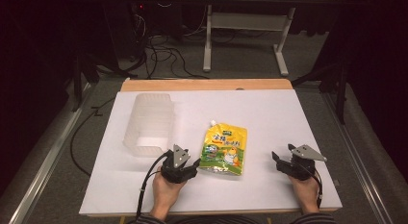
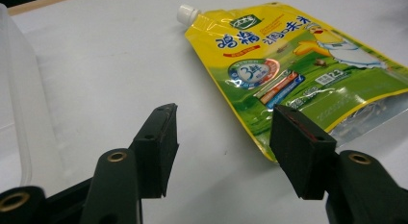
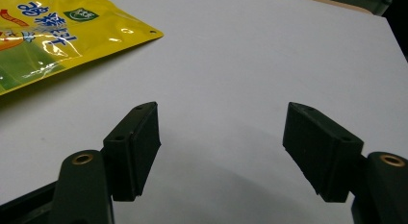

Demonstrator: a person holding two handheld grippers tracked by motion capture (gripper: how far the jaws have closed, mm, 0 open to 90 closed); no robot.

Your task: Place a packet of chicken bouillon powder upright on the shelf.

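Observation:
A yellow and green spouted pouch (image 1: 224, 149) lies flat near the middle of the white table, white cap pointing away from me. My left gripper (image 1: 189, 164) rests just left of the pouch's near corner, open with nothing between its jaws. In the left gripper view the pouch (image 2: 293, 70) lies ahead and to the right, and its right jaw stands at the pouch's near edge. My right gripper (image 1: 280, 159) sits open on the table well right of the pouch, jaws bare. In the right gripper view a corner of the pouch (image 3: 57, 36) lies at the upper left.
A clear ribbed plastic container (image 1: 149, 123) stands left of the pouch, and its wall (image 2: 19, 113) shows at the left edge of the left gripper view. The white table (image 1: 269, 118) ends in a wooden strip at the back. Cables and a desk frame lie beyond.

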